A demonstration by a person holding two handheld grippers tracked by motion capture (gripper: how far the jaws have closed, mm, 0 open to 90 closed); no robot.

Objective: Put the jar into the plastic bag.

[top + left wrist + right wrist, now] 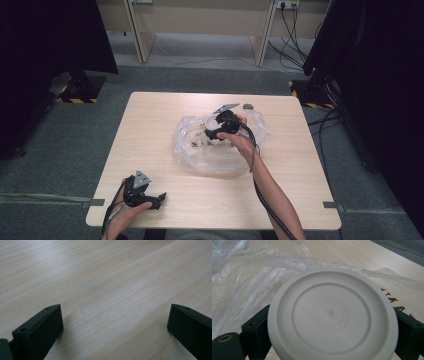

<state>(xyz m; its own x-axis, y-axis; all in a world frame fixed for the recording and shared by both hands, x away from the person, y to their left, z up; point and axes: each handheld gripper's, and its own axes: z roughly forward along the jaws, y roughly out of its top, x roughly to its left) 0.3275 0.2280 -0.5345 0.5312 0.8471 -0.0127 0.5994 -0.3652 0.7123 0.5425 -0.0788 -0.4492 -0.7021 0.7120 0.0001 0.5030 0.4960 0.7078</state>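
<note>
While your right gripper (332, 340) clamps it from both sides, the round cream plastic lid (333, 317) with ringed embossed lettering sits between the black jaws, over the crumpled clear plastic bag (200, 150). That bag lies near the middle of the pale wooden table (150, 115), with your right hand (239, 139) above it. Just beyond the bag rests a small grey disc (248, 106). Your left gripper (159, 199) rests at the table's near left edge, jaws spread wide over bare wood.
</note>
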